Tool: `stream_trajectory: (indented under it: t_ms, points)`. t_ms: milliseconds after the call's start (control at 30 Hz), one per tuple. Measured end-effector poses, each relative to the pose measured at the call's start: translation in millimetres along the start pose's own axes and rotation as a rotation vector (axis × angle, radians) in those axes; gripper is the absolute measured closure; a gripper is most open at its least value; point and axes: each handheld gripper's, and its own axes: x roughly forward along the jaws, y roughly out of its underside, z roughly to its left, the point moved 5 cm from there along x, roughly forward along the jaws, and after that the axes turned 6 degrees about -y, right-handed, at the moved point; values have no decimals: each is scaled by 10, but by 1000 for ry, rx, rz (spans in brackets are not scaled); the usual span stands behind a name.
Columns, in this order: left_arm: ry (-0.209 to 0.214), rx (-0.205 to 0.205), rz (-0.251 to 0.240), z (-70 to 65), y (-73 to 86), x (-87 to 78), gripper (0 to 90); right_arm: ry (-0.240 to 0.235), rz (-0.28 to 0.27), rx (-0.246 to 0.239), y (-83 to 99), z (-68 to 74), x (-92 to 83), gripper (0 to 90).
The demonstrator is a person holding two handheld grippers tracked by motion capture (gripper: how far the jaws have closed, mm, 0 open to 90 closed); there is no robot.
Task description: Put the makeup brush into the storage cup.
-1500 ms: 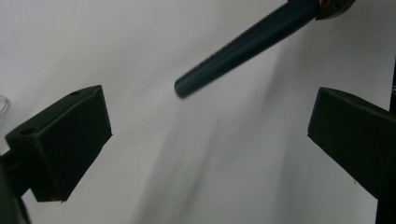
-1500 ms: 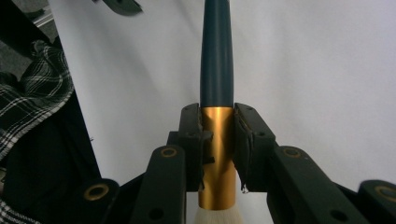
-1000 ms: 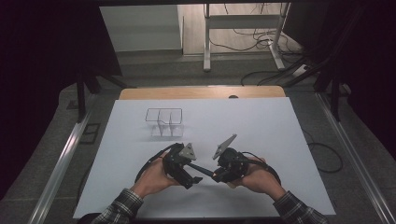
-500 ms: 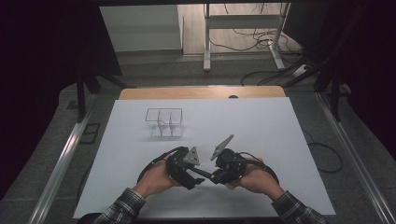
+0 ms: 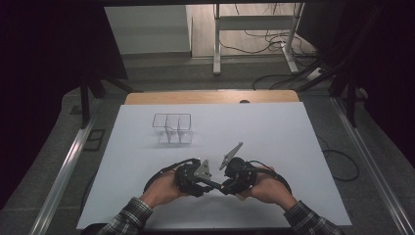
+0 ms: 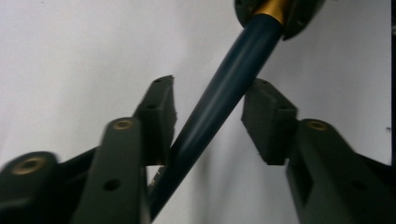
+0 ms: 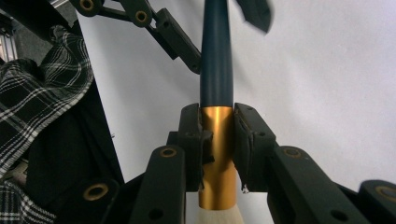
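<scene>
Jaws of the right gripper [image 7: 217, 140] clamp the brush [image 7: 216, 70] by its gold ferrule. Left gripper [image 6: 210, 126] jaws, just closing, flank the dark handle, one pad touching. Farther off stands a clear organizer [image 5: 172, 128] on the white table [image 5: 274, 132].

- The left gripper [image 5: 211, 182] is black, with a grey three-cornered plate [image 5: 201, 169] on top and a black cable looping behind.
- The right gripper [image 5: 224, 187] is the same build; its grey plate [image 5: 231, 155] is longer (seen edge-on).
- Jaws are matte black linkages with brass-coloured pivot pins [image 7: 168, 152] and small screw holes; the pads [image 6: 161, 112] are blocky.
- Sleeves [image 5: 128, 219] are plaid, dark with pale lines.
</scene>
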Motion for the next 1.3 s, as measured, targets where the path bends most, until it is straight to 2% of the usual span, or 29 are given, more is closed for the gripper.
stream_trajectory:
  t_ms: [67, 100, 133, 200, 267, 300, 467, 633, 833, 1000, 1200, 1300]
  points:
    - [37, 24, 8, -53, 12, 4, 694, 3, -5, -13, 0, -6, -10, 690]
    - [53, 43, -7, -82, 5, -1, 743, 10, -15, -10, -5, -17, -18, 646]
    - [48, 23, -15, -80, -13, -6, 767, 33, -37, -11, -19, -43, -30, 609]
    - [60, 11, -28, -52, -23, -40, 769, 13, -68, 4, -33, -80, -42, 430]
    - [66, -7, -27, -9, -5, -57, 769, 39, -84, -11, -31, -111, -33, 271]
    - [52, -18, -27, 8, 9, -56, 769, 46, -83, -29, -26, -123, -26, 243]
    - [51, -52, -11, 39, 42, -37, 769, 71, -105, -40, -28, -150, -15, 99]
    - [41, -76, -9, 47, 47, -33, 768, 101, -114, -45, 2, -189, -47, 46]
    - [31, -111, -21, 69, 71, -49, 768, 118, -149, -25, 59, -248, -113, 11]
    - [35, -143, -35, 78, 93, -79, 768, 139, -188, 1, 95, -294, -161, 0]
    - [23, -181, -50, 124, 146, -133, 768, 155, -238, 11, 126, -333, -232, 0]
    - [18, -214, -68, 155, 185, -183, 768, 169, -263, 4, 137, -349, -274, 0]
